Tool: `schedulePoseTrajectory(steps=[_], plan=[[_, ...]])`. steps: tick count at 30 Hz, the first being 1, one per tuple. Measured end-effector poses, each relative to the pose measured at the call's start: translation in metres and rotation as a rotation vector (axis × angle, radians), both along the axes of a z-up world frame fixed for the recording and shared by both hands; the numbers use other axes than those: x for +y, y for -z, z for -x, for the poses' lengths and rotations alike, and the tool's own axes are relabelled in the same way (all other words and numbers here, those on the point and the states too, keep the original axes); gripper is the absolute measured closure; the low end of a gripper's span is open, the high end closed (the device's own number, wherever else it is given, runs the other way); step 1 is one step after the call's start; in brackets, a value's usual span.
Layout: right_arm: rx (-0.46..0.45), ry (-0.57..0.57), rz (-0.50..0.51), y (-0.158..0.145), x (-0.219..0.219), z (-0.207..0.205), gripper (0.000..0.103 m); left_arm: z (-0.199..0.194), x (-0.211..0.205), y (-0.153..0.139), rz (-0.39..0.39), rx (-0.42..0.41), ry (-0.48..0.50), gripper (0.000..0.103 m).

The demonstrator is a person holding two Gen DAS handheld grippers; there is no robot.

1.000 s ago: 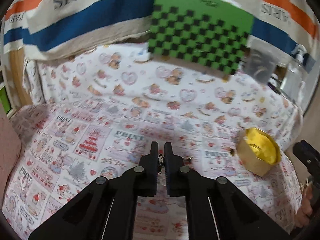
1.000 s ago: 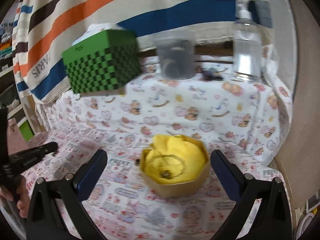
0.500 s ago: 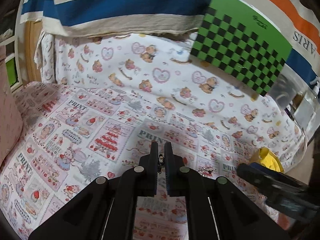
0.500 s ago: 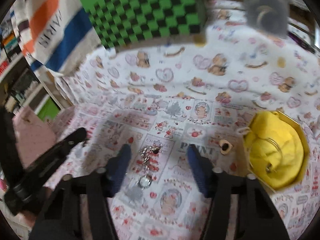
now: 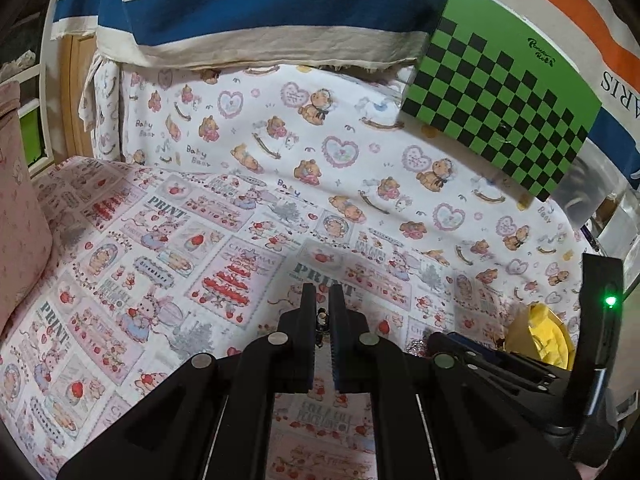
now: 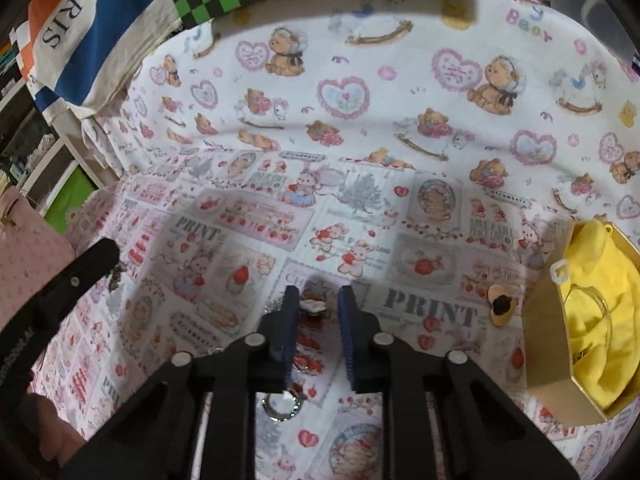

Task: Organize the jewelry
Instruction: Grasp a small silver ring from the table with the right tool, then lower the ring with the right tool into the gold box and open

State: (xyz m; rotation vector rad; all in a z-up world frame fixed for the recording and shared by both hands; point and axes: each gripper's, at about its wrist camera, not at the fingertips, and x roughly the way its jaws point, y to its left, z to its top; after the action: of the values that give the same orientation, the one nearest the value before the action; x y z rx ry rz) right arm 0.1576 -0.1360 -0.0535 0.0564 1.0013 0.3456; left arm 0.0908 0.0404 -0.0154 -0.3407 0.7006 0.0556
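Observation:
My left gripper (image 5: 322, 294) is shut on a small dark jewelry piece (image 5: 321, 317) and holds it above the patterned cloth; it also shows at the left of the right wrist view (image 6: 112, 256). My right gripper (image 6: 318, 296) is low over the cloth, its jaws narrowed around a small glittery piece (image 6: 312, 306) lying between the fingertips; whether it grips is unclear. A silver ring (image 6: 281, 406) lies under the right gripper. A gold earring (image 6: 500, 306) lies beside the gold box with yellow lining (image 6: 548, 332), which holds a thin bangle (image 6: 592, 312).
A green checkered box (image 5: 504, 84) stands at the back on the raised cloth. A striped PARIS cloth (image 5: 260, 12) hangs behind. A pink bag (image 6: 28, 264) sits at the left. A clear container (image 5: 592, 188) stands at the right rear.
My right gripper has dropped toward the cloth and narrowed its jaws around the glittery piece. My left gripper has swung left, still shut on its piece.

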Motion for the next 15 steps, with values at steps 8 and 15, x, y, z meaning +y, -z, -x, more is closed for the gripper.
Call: schedulePoseTrajectory(steps=[8,15], plan=[[-0.001,0.009,-0.061,-0.007,-0.009,0.009,0.090,0.002,-0.004,-0.003,-0.019,-0.011,0.011,0.098],[-0.068,-0.006,-0.100,-0.037,-0.035,0.040,0.090,0.004,-0.010,-0.004,-0.069,-0.026,0.008,0.098]])
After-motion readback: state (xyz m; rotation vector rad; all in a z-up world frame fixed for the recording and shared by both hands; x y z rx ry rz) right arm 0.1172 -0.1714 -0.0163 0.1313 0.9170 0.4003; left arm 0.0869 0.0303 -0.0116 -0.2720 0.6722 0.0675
